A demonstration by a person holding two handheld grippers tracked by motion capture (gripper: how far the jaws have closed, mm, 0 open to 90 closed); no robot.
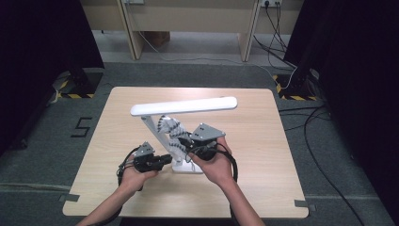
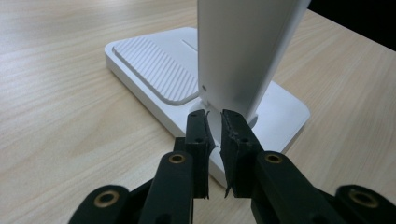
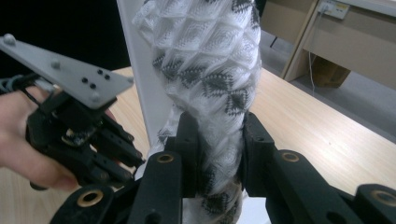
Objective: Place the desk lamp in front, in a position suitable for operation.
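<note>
Right now the right tool is gripping the black-and-white patterned knit cloth wrapped on the white desk lamp's stem mid-worktop, the left tool, nearly clenched, is bracing its base, so unwinding upward likely comes next.

I see a pale wooden desk on grey carpet, a black "5" marked on the floor at its left. Black curtains hang either side. Far off stands light wooden furniture, cables trailing on the right.
</note>
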